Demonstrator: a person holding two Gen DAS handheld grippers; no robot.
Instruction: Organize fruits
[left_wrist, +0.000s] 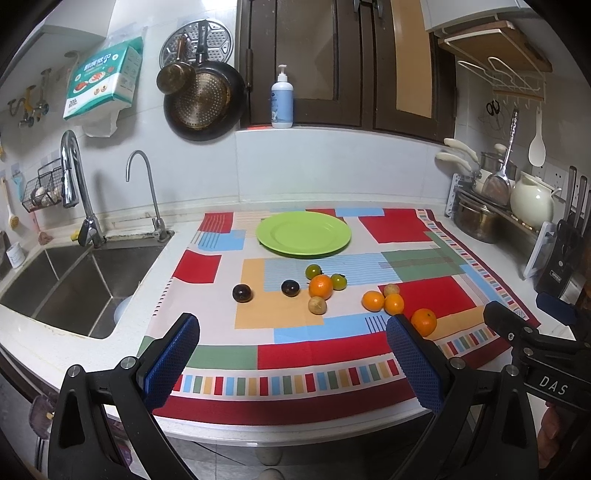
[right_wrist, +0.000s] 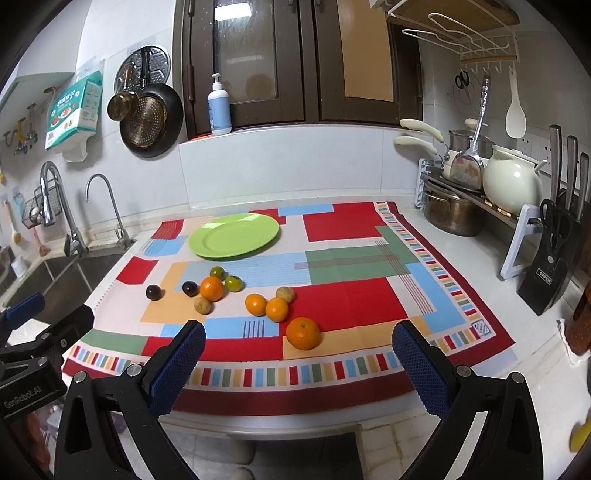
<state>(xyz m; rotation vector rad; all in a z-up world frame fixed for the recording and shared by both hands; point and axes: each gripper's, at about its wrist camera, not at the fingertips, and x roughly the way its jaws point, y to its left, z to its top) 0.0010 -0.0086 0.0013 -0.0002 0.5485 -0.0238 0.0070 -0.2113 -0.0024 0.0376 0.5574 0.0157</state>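
Nothing sorted yet: my green plate (left_wrist: 303, 233) sits bare toward the surface's back edge, and every fruit lies loose mid-cloth — oranges (right_wrist: 303, 333), two dark plums (left_wrist: 242, 293), green ones, small tan ones. My left hand-held gripper (left_wrist: 291, 345) and right hand-held gripper (right_wrist: 299, 349) hang wide, empty, over the front edge. Sink (left_wrist: 70, 288) off the left edge, pots crowding the right; open room between.

Two black handheld tongs with blue pads

Left tongs (left_wrist: 291, 354) and right tongs (right_wrist: 298, 360) look alike: black plastic arms with triangular cut-outs, silver round screws at the joints, and blue dimpled pads (left_wrist: 171, 360) on each finger. White lettering reads "DAS" on one body and "GenRobot.AI" on the other.
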